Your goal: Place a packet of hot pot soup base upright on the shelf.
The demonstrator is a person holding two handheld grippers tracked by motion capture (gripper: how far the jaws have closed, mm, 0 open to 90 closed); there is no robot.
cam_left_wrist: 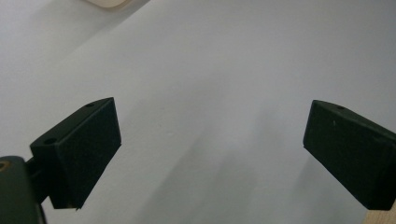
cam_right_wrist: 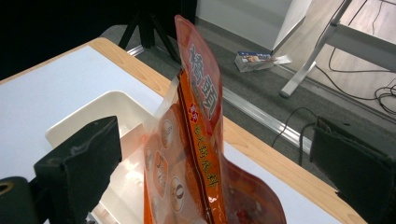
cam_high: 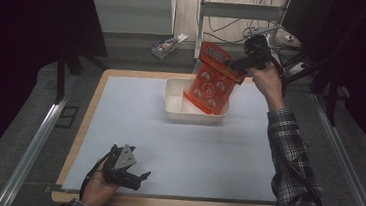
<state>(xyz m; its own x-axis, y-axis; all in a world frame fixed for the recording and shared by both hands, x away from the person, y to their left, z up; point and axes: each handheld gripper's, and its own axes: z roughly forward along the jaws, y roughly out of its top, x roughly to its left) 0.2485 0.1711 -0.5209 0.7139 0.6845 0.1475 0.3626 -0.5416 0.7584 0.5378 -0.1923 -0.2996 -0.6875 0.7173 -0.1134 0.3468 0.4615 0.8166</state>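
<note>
Black jaws of the right gripper (cam_high: 239,64) stand wide apart either side of an orange snack packet (cam_high: 212,78), not pinching it; its lower edge sits in the white tub (cam_high: 173,104) at the table's far middle. Unclamped, the packet could probably tip out over the tub's rim, since it stands tall and leaning. The left gripper (cam_high: 132,175) rests open and empty at the near left edge of the pale blue mat (cam_high: 157,146). A small box (cam_high: 167,45) lies on the floor beyond, obstructing nothing.

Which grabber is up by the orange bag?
The right gripper, raised beside the orange bag over the white tub. The left gripper sits low, empty.
</note>
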